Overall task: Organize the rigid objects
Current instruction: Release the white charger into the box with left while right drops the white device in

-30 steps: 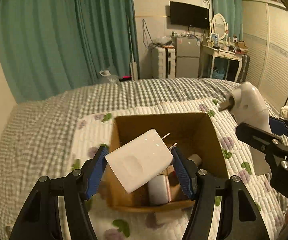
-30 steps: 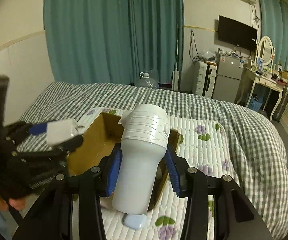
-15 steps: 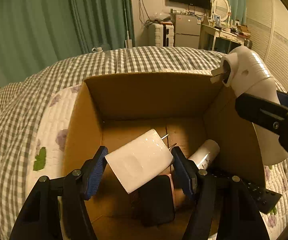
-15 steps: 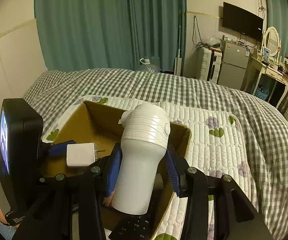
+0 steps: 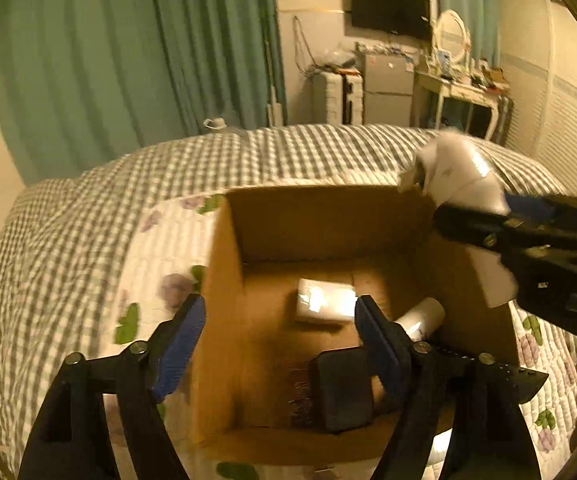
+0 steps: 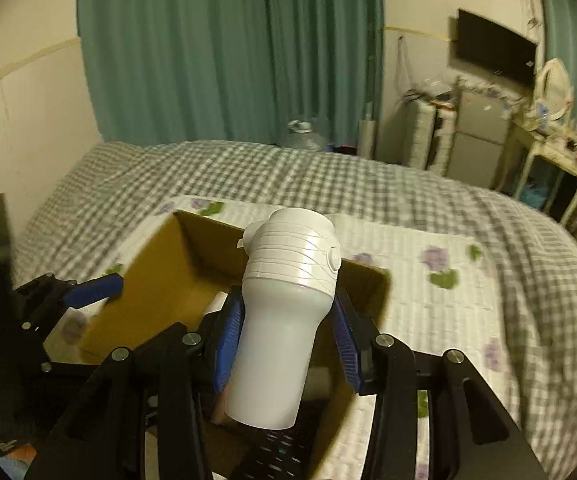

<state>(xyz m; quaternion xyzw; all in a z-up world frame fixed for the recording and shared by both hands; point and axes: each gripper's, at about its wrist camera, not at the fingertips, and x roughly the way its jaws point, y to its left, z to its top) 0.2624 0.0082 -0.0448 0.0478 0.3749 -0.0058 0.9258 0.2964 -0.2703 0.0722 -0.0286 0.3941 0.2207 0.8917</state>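
Cardboard box holds four items; left gripper fingers released, right gripper fingers grasping one white bottle.

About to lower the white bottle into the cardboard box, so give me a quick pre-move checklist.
1. Right gripper shut on the white bottle: ok.
2. Left gripper open, charger released: ok.
3. White charger lying on the cardboard box floor: ok.
4. Bottle above the box opening: ok.
5. Free floor for the bottle: cannot tell; a black device, a white tube and a remote control crowd the near end.
6. Left gripper out of the bottle's path: not ok, it hangs over the box.
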